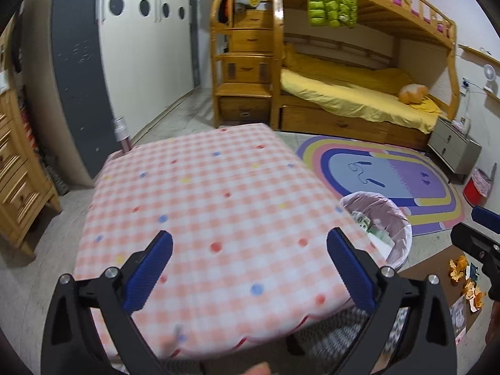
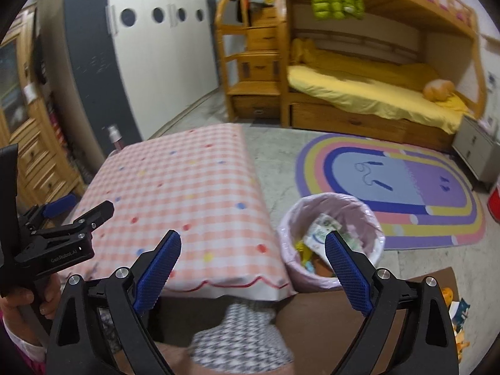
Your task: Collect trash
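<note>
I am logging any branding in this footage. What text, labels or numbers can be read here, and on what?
"GenRobot.AI": on the black body of the left gripper, seen in the right wrist view.
Packaging in the trash bin: print too blurred to read.
Papers on the brown board: too small to read.

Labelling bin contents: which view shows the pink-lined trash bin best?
Right wrist view: the pink-lined trash bin shows its whole rim and the wrappers inside, beside the checked tablecloth. In the left wrist view the bin is partly cut off by the table edge and gripper.
</note>
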A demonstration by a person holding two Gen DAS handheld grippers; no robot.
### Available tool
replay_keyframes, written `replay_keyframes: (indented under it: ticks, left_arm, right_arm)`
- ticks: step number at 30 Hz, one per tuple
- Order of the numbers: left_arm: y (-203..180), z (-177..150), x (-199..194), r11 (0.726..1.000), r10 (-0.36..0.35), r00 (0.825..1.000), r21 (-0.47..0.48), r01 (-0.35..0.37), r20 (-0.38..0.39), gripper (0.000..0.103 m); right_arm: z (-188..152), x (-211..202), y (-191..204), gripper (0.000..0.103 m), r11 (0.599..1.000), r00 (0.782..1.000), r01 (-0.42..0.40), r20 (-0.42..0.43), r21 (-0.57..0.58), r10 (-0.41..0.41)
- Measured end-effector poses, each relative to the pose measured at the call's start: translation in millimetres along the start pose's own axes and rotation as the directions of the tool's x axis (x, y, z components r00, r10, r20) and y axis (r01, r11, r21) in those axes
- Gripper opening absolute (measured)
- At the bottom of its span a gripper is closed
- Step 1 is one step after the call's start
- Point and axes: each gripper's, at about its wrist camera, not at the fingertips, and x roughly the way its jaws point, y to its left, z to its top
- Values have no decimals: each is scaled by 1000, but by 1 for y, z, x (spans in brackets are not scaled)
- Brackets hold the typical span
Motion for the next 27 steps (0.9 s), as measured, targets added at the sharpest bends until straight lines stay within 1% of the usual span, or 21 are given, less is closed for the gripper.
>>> replay_keyframes:
  ticks: [3,7,11,15,19,27]
  left_arm:
    - [15,-9,-22,998,67,998,-17,-67,-15,96]
    - [30,-18,-46,991,127,992,-36,-128,-26,96]
    - [45,-29,-72,980,192,981,-49,-192,-16,96]
    - [54,-36,-87,968,245,969,-48,-246,-21,96]
    - [58,-37,-94,966,254,967,-54,-254,-18,96]
    - [56,-36,-100,970,236,972,-58,-236,-7,96]
  right_arm:
    - [1,-12,22,93,999,999,-39,16,-26,40]
    - [2,-28,40,93,997,998,-55,33,-55,57]
    - [1,-41,55,93,994,998,-40,51,-103,46]
    - [-2,-52,66,93,988,997,-28,66,-151,38]
    - [-3,-56,69,93,987,997,-29,71,-161,41]
    - [-5,-57,66,93,989,997,-24,74,-143,35]
